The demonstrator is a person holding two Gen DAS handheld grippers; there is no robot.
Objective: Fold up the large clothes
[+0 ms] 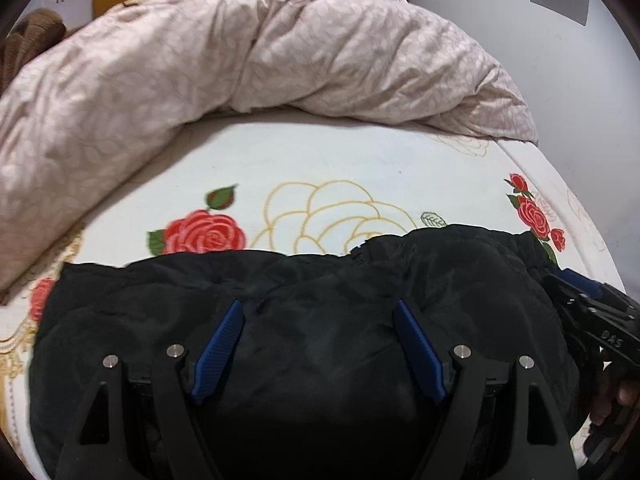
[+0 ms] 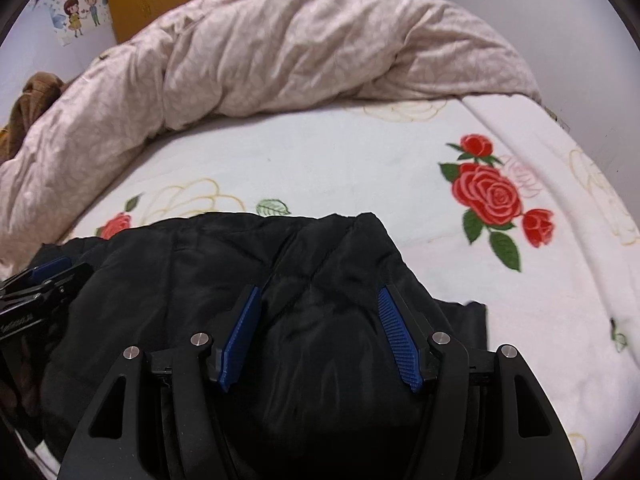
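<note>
A black jacket [image 1: 320, 320] lies on the bed [image 1: 360, 160], filling the lower half of both views. Its long axis runs left to right across the frame; in the left wrist view its far edge forms a nearly straight line from left to right, with a zipper end showing at upper centre of the cloth. The fabric is smooth, slightly shiny and puffy, with soft quilted creases. In the right wrist view the jacket [image 2: 280, 280] ends in a blunt corner at centre frame, and a flat flap pokes out at lower right.

The left tongs [image 1: 319, 314] stand wide apart above the jacket, their ribbed blue pads [image 1: 222, 344] holding nothing. The right tongs [image 2: 318, 300] are likewise spread wide over the cloth, gripping nothing.

The bed sheet is white and printed with red roses [image 2: 490, 194] and gold outline flowers. A crumpled beige duvet [image 1: 240, 60] with a leaf pattern curves across the upper part of both frames. A brown garment [image 2: 32, 100] sits at the upper left.
</note>
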